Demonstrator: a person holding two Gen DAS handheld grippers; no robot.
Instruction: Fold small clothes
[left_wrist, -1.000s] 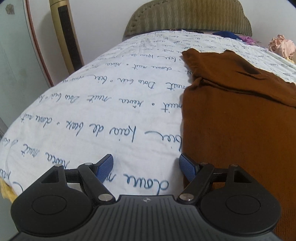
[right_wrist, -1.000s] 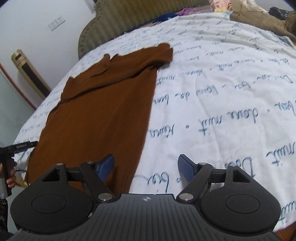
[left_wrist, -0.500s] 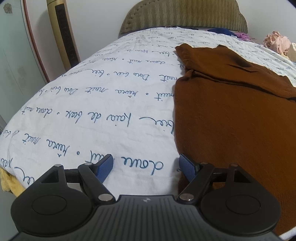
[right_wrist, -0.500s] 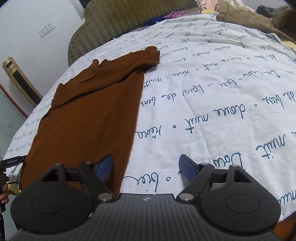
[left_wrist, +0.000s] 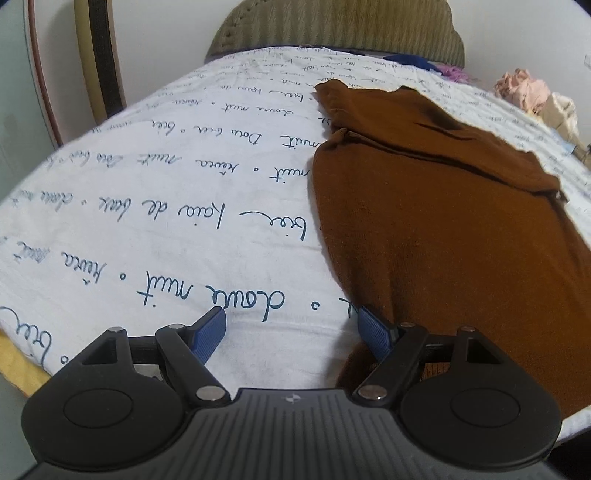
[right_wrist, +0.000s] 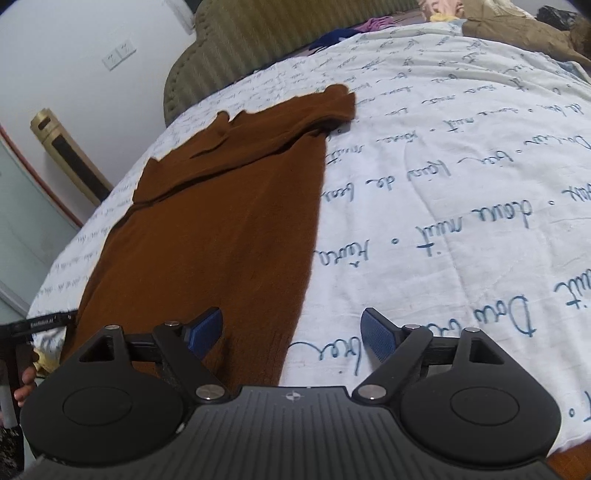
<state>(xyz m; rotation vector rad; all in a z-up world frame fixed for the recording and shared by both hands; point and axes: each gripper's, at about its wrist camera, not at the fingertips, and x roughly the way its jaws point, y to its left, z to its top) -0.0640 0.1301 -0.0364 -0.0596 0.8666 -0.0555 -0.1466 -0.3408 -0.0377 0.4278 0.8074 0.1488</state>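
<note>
The left tool (left_wrist: 291, 330) hung low over the near edge of the bed (left_wrist: 147, 229), its blue pads (left_wrist: 375, 334) spread wide with nothing but white sheet between them. That sheet carried lines of dark blue handwriting. The right-hand pad sat just at the lower corner of a brown garment (left_wrist: 443, 236), which lay flat from about four o'clock up toward one o'clock, its sleeves folded across the top. An olive padded headboard (left_wrist: 332, 33) stood at twelve o'clock. A crumpled pink cloth (left_wrist: 521, 90) lay at two o'clock, and a gold-and-black upright unit (left_wrist: 101, 55) stood at eleven o'clock against the wall.
</note>
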